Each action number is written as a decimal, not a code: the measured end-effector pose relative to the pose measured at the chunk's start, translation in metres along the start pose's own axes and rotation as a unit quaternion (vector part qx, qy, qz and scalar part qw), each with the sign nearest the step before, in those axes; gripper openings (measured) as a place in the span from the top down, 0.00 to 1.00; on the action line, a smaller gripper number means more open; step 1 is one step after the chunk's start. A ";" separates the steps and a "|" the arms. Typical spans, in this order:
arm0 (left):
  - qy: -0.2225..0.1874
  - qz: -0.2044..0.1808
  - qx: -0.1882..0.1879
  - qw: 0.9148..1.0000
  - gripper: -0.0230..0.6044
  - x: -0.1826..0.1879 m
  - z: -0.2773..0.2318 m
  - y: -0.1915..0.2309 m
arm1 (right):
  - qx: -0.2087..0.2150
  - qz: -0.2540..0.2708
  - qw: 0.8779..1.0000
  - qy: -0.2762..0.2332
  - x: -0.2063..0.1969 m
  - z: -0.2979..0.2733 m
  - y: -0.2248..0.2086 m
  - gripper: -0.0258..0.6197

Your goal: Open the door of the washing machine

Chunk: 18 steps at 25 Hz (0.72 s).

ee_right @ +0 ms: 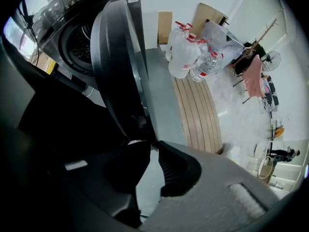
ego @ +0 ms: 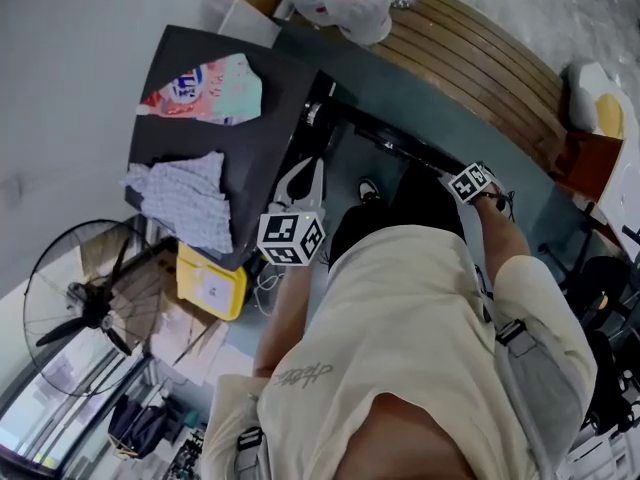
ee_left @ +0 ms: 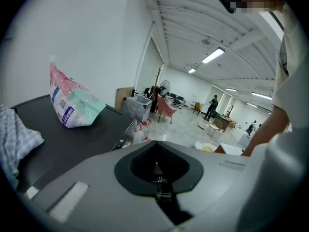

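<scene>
The black washing machine point(ego: 280, 78) stands at the upper left of the head view. Its round door point(ego: 390, 140) is swung out to the right. The right gripper view shows that door point(ee_right: 116, 62) standing away from the drum opening point(ee_right: 77, 45). My right gripper point(ee_right: 152, 146) points down and is shut on the door's outer edge; in the head view, the right gripper point(ego: 452, 174) sits at the door's far end. My left gripper point(ego: 308, 173) hovers beside the machine's front corner. The left gripper view shows the left gripper point(ee_left: 155, 142) shut with nothing between the tips.
A detergent bag point(ego: 205, 88) and a checked cloth point(ego: 185, 198) lie on the machine's top. Water bottles point(ee_right: 190, 57) stand on a curved wooden bench point(ego: 470, 68) behind the door. A floor fan point(ego: 90, 308) and a yellow box point(ego: 210, 283) are left of me.
</scene>
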State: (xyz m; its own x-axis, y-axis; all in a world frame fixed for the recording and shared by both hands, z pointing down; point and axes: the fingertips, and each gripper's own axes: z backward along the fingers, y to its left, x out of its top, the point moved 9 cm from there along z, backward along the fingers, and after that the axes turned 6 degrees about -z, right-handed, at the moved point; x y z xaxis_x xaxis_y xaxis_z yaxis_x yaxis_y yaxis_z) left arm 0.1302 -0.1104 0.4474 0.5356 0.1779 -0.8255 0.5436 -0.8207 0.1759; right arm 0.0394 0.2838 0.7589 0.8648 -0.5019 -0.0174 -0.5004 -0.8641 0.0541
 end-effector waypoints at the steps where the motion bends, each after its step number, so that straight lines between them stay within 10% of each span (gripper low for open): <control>1: -0.004 0.005 0.003 1.000 0.93 0.004 -0.006 -0.005 | 0.000 0.012 1.000 -0.005 0.004 0.000 -0.009 0.87; 18: -0.036 0.107 0.139 0.984 0.93 0.017 -0.050 -0.055 | -0.022 0.188 0.981 -0.048 0.079 -0.001 -0.136 0.87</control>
State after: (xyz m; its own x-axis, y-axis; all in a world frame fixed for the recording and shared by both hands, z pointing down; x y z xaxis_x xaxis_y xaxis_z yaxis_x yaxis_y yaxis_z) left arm 0.1421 -0.0351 0.4503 0.5660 -0.0451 -0.8232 0.2210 -0.9537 0.2042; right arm 0.1758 0.3612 0.7509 0.6102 -0.7880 -0.0823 -0.7792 -0.6156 0.1178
